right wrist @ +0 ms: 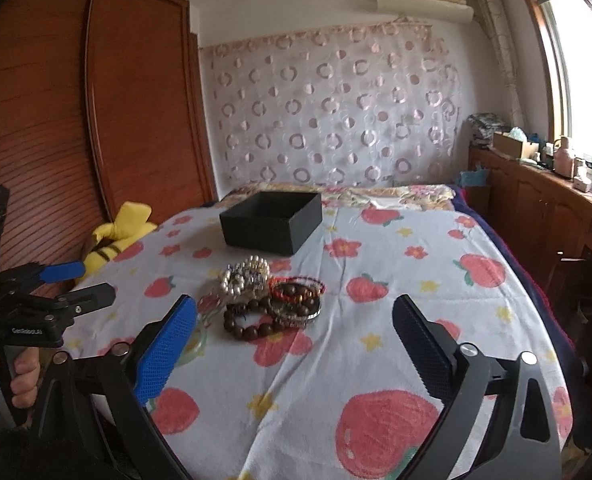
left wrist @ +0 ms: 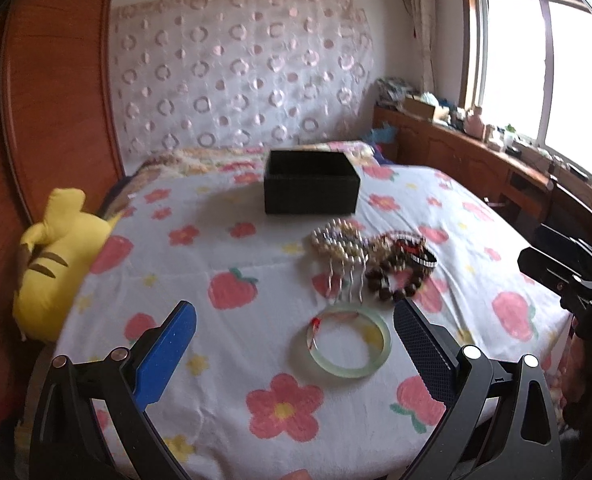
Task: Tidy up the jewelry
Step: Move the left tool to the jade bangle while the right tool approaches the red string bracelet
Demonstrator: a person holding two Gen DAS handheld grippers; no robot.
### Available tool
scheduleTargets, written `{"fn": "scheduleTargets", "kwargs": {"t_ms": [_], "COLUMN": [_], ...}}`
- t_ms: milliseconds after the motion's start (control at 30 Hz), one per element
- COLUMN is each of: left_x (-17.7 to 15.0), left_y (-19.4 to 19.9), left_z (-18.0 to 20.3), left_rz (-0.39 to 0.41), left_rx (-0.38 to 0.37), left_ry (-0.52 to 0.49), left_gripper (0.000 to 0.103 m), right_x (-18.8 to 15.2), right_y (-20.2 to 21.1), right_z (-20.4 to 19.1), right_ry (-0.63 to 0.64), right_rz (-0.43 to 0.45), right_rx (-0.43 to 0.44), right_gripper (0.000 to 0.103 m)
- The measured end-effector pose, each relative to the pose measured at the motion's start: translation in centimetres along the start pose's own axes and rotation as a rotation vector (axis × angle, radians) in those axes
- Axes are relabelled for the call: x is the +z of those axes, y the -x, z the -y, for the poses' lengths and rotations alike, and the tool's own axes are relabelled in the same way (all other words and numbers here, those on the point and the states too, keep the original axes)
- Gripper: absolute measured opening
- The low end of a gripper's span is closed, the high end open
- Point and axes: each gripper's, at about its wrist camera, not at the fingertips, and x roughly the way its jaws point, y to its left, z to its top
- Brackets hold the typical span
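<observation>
Left wrist view, read from left to right, takes in a yellow plush toy at the bed's edge, then the left gripper with its jaws spread wide and holding nothing, hovering low over the flowered bedsheet. Between its fingers, nearer the right one, lies a pale green bangle flat on the sheet, with a small red thread at its rim. Beyond it sit a pearl hair comb with metal prongs pointing toward the camera, and just to its right a tangle of dark bead bracelets, touching one another. An open black box stands farther back, well apart from the pile. At the far right edge the right gripper shows from the side.

Right wrist view shows that gripper released as well, its jaws wide and empty, with the bracelets between its fingers.

The bangle looks rigid, smooth and probably brittle; it would likely slip under a pinch across its face, so a hold across the rim's thickness on one side seems safest, with a gentle set-down. The comb is stiff but snag-prone, best taken by its pearl top. The bead strands are light and floppy and may drag neighbours when lifted.
</observation>
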Motion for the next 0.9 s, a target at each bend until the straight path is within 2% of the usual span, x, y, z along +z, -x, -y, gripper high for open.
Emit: {"fn": "scheduleTargets", "kwargs": {"t_ms": [200,467,600,733,833,900], "left_x": [-1.0,-1.6,-1.6,-1.6,-1.8,-2.0], "left_y": [-2.8,-5.8,-6.9,-7.1,-7.1,-6.9], "left_z": [0.8,1.7,2.1,2.3,2.9,3.3], "left_rz": [-0.104,-0.209,-0.243,-0.233,-0.216,-0.207], "left_rx": [-0.076,-0.180,-0.214,-0.203,-0.153,-0.141], "left_ry": [-0.016,-0.015,-0.022,-0.033,-0.082,-0.108], "left_gripper": [0.096,0.095,0.085,0.082,0.070,0.068], "right_x": [-1.0,-1.5,-1.4,-1.2,-1.2,-1.1], "right_y": [-1.5,-2.7,-2.9,-3.1,-3.2,-3.4], "right_z": [0.6,2.0,2.6,2.9,2.9,3.0], "right_ry": [0.003,-0.006,-0.005,-0.005,0.001,0.009], "right_rz": [-0.061,-0.103,-0.107,-0.108,-0.114,-0.117], "right_rx": [0.026,0.009,-0.002,-0.007,-0.008,-0.005], "right_gripper": [0.092,0.091,0.091,0.091,0.091,0.091]}}
